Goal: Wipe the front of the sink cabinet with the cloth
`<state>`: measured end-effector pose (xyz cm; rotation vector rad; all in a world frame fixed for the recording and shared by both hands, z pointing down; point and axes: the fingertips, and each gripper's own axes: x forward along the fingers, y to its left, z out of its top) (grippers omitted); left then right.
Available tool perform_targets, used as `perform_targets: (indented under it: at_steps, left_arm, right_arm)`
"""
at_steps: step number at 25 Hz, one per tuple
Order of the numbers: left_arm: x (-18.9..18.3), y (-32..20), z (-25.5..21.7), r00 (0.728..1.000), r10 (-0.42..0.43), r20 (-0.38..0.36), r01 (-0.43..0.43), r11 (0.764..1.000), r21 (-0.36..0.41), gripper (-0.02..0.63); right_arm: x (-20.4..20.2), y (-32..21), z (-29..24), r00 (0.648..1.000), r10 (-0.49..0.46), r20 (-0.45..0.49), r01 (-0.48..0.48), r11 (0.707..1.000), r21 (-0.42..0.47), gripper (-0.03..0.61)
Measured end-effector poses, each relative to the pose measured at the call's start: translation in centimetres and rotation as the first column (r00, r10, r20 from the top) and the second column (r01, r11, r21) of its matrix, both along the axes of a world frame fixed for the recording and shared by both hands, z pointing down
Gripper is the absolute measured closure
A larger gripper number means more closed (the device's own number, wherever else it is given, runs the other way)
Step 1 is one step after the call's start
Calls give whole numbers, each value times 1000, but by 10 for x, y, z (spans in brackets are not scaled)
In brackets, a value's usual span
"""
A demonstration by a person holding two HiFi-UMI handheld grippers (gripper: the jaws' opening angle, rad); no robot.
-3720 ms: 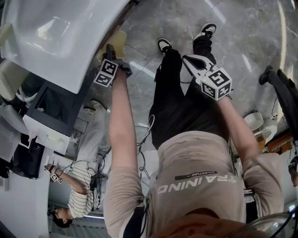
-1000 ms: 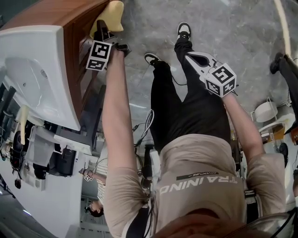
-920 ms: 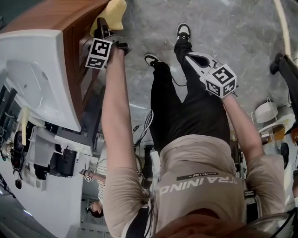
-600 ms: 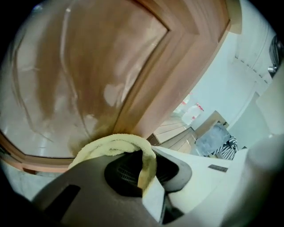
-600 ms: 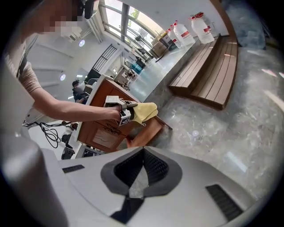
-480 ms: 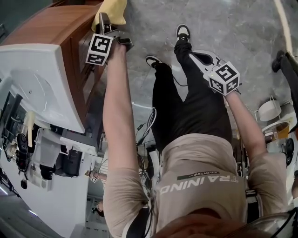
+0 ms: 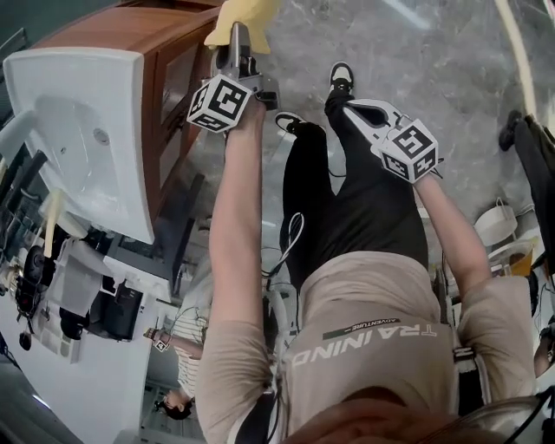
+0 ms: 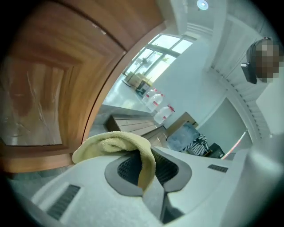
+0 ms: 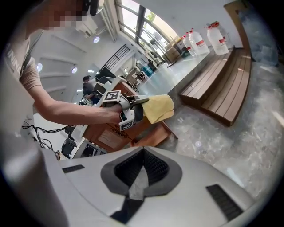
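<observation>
My left gripper [image 7: 234,43] is shut on the yellow cloth [image 7: 239,12], held out at the top of the head view beside the brown wooden sink cabinet [image 7: 178,52]. The left gripper view has the cloth [image 8: 116,143] folded over the jaws of that gripper [image 8: 144,170], with the cabinet front [image 8: 49,84] filling the left side; I cannot tell whether cloth and wood touch. My right gripper [image 7: 362,111] hangs over the person's legs, shut on nothing. From the right gripper [image 9: 138,177] I see the left gripper [image 9: 125,111], the cloth [image 9: 158,107] and the cabinet [image 9: 111,135].
The white sink basin [image 7: 87,130] tops the cabinet. Grey marble floor [image 7: 434,52] lies ahead, with the person's shoes [image 7: 342,75] on it. Low wooden benches [image 9: 222,88] and water bottles [image 9: 208,37] stand farther off. Cables [image 7: 286,247] and another person [image 7: 178,347] are behind.
My left gripper has moved with the cloth along the cabinet front toward its outer edge. The head view has turned, showing more of the sink. The right gripper has hardly moved.
</observation>
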<state>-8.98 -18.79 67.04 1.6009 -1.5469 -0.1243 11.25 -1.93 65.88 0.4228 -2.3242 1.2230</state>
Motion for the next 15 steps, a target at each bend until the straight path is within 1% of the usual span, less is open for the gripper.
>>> perform_targets:
  at_steps: [4, 6, 7, 9, 11, 13, 15]
  left_arm:
    - [15, 37, -51, 995, 102, 9, -102, 994, 25, 565]
    - [17, 56, -81, 989, 147, 32, -148, 988, 49, 565]
    - [14, 68, -96, 987, 156, 47, -159, 985, 61, 565]
    - [6, 94, -124, 988, 140, 68, -145, 986, 82, 565]
    - [-5, 124, -147, 995, 87, 57, -93, 991, 97, 565]
    - [-16, 152, -168, 998, 33, 53, -39, 993, 114, 565]
    - [-27, 179, -189, 997, 3, 80, -14, 991, 134, 565]
  right_arm:
    - [-12, 3, -27, 999, -33, -21, 34, 998, 59, 567]
    - [-19, 4, -49, 999, -43, -19, 44, 994, 99, 566]
    - [-24, 7, -60, 999, -50, -10, 51, 992, 113, 566]
    - [-37, 17, -82, 998, -63, 25, 60, 991, 122, 567]
    - [-50, 27, -106, 996, -71, 55, 63, 990, 128, 566]
    - [-69, 32, -130, 994, -91, 66, 78, 982, 171, 567]
    - [-91, 33, -156, 990, -115, 79, 94, 970, 225, 566]
